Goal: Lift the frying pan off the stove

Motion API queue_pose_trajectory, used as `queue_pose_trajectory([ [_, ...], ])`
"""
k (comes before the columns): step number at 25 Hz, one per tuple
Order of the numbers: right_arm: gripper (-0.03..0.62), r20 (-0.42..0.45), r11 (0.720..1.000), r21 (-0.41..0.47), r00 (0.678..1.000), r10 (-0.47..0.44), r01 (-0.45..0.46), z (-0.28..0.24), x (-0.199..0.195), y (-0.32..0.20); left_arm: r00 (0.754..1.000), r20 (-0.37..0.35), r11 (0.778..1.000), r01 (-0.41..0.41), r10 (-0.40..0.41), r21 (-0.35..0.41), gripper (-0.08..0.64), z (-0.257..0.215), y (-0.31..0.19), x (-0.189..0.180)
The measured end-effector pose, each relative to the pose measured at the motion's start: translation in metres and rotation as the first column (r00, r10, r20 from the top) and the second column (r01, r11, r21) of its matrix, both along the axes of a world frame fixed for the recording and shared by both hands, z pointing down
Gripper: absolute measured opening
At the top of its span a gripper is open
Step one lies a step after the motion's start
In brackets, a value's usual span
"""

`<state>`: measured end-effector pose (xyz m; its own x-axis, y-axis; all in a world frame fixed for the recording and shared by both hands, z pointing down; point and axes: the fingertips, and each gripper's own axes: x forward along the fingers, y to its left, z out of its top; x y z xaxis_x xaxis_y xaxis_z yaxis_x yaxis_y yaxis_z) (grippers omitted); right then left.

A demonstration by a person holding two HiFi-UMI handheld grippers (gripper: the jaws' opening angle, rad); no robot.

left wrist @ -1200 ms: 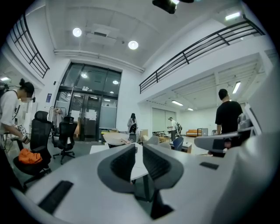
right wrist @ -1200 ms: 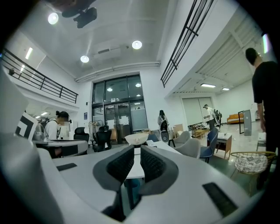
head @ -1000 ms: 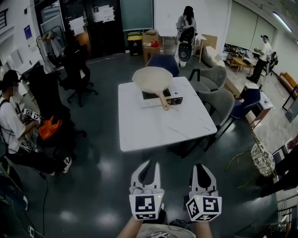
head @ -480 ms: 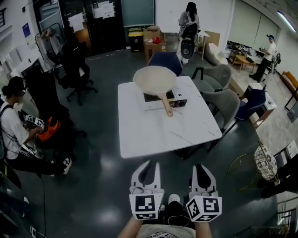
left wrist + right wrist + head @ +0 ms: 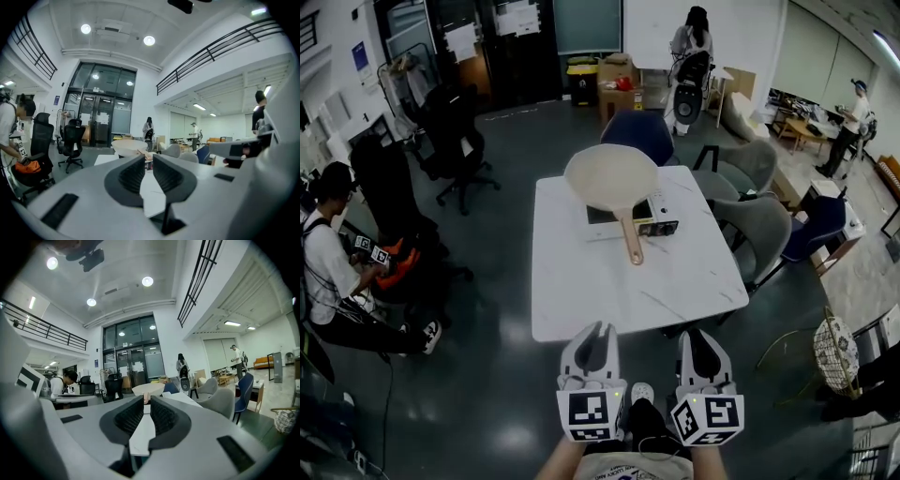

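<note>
Left gripper point(image 5: 596, 329) before frying pan point(image 5: 611, 176), handle point(image 5: 630, 239) toward person.

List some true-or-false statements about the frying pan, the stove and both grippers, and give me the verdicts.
1. The frying pan sits on the stove. True.
2. The pan's handle points away from the grippers. False: it points toward them, across the white table.
3. The left gripper is clamped on the handle. False: it is well short of the pan, jaws shut on nothing.
4. The right gripper holds nothing. True.
</note>
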<state>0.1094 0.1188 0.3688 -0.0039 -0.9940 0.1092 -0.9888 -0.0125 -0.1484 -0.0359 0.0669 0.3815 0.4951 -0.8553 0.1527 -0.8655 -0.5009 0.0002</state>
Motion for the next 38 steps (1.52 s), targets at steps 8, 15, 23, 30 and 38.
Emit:
queue_pose_trajectory([
  [8,0.054,0.011,0.996,0.005,0.996,-0.089,0.089,-0.004,0.028,-0.073,0.998,0.012,0.998,0.066,-0.066,0.011,0.061,-0.008,-0.059,0.029],
  [15,0.054,0.032,0.985,0.001,0.985,-0.172,0.172,-0.005,0.043,-0.121,0.987,0.024,0.988,0.157,-0.157,-0.001,0.061,-0.009,-0.095,0.037],
  [23,0.054,0.056,0.967,-0.006,0.966,-0.253,0.253,-0.003,0.054,-0.157,0.972,0.014,0.972,0.234,-0.234,-0.019,0.061,-0.008,-0.119,0.045],
  [30,0.054,0.085,0.955,-0.023,0.952,-0.294,0.297,0.001,0.048,-0.177,0.961,0.036,0.961,0.274,-0.273,-0.033,0.061,-0.005,-0.128,0.040],
  [38,0.054,0.107,0.944,-0.031,0.940,-0.324,0.328,0.009,0.031,-0.203,0.957,0.028,0.955,0.290,-0.288,-0.056,0.061,0.004,-0.153,0.027],
])
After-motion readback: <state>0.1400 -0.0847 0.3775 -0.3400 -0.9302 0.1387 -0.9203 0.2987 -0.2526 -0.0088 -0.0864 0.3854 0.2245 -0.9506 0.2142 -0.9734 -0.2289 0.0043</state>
